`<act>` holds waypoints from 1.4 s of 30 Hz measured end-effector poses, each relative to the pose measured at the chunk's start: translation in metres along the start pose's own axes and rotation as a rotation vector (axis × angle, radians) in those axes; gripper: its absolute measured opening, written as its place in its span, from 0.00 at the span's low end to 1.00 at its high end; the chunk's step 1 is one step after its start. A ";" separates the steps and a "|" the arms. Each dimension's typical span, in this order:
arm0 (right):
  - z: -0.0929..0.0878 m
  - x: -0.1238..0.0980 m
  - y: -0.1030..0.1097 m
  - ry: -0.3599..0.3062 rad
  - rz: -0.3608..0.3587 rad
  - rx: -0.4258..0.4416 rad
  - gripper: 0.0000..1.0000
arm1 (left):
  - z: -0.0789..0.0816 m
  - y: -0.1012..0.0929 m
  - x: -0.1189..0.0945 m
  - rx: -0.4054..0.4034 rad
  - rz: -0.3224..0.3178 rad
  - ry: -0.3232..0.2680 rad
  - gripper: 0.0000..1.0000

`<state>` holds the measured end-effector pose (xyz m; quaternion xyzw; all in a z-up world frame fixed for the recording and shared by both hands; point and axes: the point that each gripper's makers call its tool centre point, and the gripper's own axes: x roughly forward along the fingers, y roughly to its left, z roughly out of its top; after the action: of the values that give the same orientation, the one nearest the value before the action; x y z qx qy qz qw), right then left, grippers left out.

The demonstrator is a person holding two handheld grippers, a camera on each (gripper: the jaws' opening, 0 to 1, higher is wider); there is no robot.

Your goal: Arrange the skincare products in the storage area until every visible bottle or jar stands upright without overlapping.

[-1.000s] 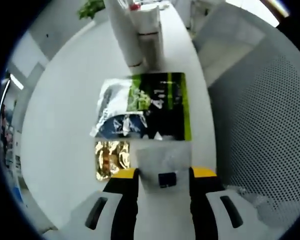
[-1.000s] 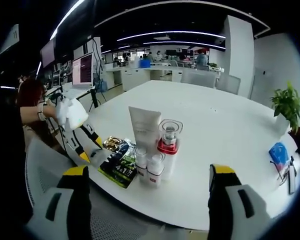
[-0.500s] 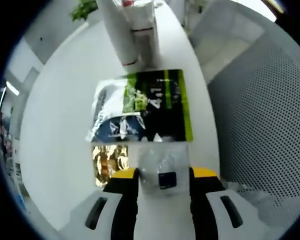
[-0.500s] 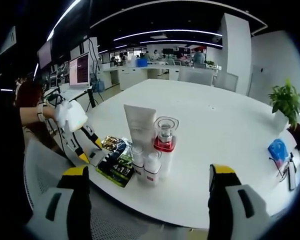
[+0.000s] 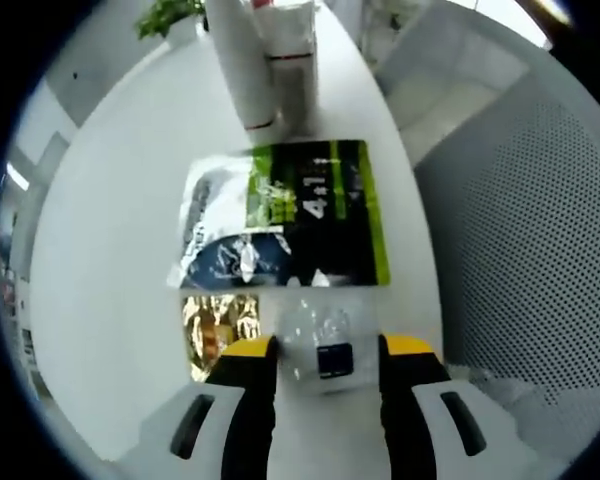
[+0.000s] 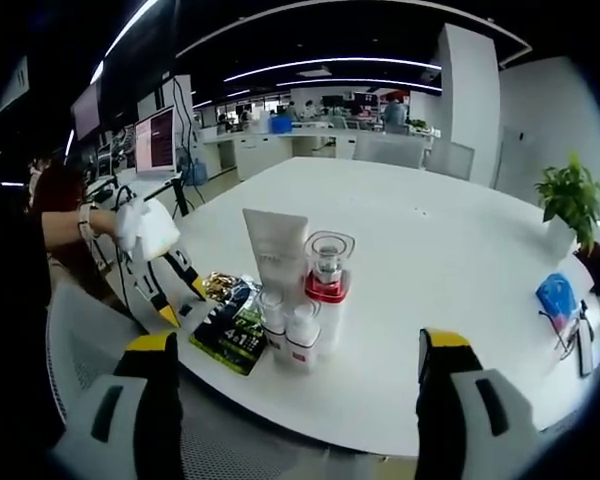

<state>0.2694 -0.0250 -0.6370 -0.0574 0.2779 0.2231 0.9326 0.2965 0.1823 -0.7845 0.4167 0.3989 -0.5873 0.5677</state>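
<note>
Clear jar (image 5: 320, 343): lies near table (image 5: 110, 250) edge, betw left gripper (image 5: 322, 352) jaws, clamped; prob light, hard, slick (grip mid-body).
Sachets (image 5: 285, 215): flat, soft, just beyond jar.
Right gripper (image 6: 295, 355): jaws apart, holding nothing.
Upright bottles (image 6: 295, 285): clustered by near edge.
Change vs earlier: jar sits lower betw jaws.

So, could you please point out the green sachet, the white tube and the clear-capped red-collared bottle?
green sachet (image 5: 325, 210), left gripper view, on its green printed face.
white tube (image 6: 275, 245), right gripper view, on the middle of its body.
clear-capped bottle (image 6: 328, 262), right gripper view, on its clear cap.
</note>
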 end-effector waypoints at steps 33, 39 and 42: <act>0.006 0.008 0.009 -0.009 0.050 -0.032 1.00 | 0.027 0.012 -0.060 -0.315 0.244 -0.301 0.77; 0.007 0.010 0.012 -0.014 0.063 -0.043 1.00 | 0.036 0.009 -0.077 -0.420 0.295 -0.408 0.90; 0.007 0.010 0.013 -0.016 0.066 -0.048 1.00 | 0.034 0.009 -0.085 -0.456 0.330 -0.443 0.93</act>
<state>0.2746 -0.0078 -0.6368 -0.0686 0.2668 0.2610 0.9252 0.3054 0.1778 -0.6930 0.2005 0.3143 -0.4597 0.8060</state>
